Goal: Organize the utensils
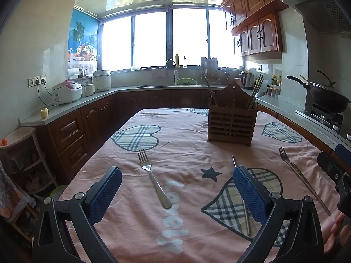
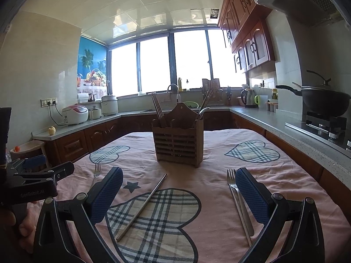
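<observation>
Nearest in the left wrist view, the left gripper (image 1: 177, 176) is spread wide with nothing between its blue pads, hovering over the near part of the tabletop (image 1: 186, 230), which is covered by a pink cloth with plaid hearts. A fork (image 1: 153, 179) lies in the gap between its fingers, tines pointing to the far edge, apart from both pads. A metal chopstick (image 1: 245, 210) runs under the right-hand pad, mostly hidden by it in this view.

The right wrist view shows that same chopstick in full, lying diagonally across a plaid heart, between the fingers of the right gripper (image 2: 179, 178). This gripper is equally wide open and empty. Just beside its right-hand pad lie a second fork (image 2: 238, 197) and another chopstick (image 2: 241, 217), close together along the right side of the tabletop; whether the pad touches the fork cannot be told. The left view shows this pair farther off to its right, clear of any finger. The first fork peeks out behind the left-hand pad here, only its tines visible.

Each camera catches the other gripper at its frame edge, with the person's fingers behind.

Farther on, a slatted wooden utensil holder (image 2: 177, 140) stands upright toward the far edge of the tabletop, holding chopsticks in its left and right compartments and a spoon (image 2: 203, 110) on the right.

Beyond the table are a counter with a rice cooker (image 1: 68, 92), and a wok (image 2: 324, 100) on the stove.
</observation>
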Tool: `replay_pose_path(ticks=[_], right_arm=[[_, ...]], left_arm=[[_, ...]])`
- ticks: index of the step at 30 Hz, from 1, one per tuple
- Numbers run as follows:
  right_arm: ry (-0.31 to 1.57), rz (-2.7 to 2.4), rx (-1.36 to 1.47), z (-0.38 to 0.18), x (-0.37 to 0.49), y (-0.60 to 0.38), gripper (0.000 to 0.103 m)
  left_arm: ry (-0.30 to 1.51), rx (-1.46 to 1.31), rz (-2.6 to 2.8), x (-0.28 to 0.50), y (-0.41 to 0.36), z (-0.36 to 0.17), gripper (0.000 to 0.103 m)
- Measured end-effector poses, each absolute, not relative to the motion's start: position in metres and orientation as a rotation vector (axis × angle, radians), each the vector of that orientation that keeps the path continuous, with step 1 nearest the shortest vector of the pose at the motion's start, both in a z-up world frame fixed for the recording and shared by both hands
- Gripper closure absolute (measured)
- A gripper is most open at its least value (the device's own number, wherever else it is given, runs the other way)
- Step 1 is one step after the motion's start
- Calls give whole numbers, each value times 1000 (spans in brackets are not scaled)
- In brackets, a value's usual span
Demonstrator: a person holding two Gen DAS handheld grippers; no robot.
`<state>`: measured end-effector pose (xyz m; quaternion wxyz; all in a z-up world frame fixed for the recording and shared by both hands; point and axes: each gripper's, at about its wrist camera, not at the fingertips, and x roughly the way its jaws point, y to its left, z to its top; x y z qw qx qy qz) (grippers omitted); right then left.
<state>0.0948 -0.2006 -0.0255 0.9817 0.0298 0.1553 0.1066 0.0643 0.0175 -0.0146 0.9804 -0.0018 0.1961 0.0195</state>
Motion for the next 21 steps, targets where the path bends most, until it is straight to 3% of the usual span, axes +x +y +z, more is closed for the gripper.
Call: replay_pose_path(ticks=[21], right_arm=[[294,230,66,-21,92,-200,0]], left_arm=[[387,16,33,63,13,-14,1]])
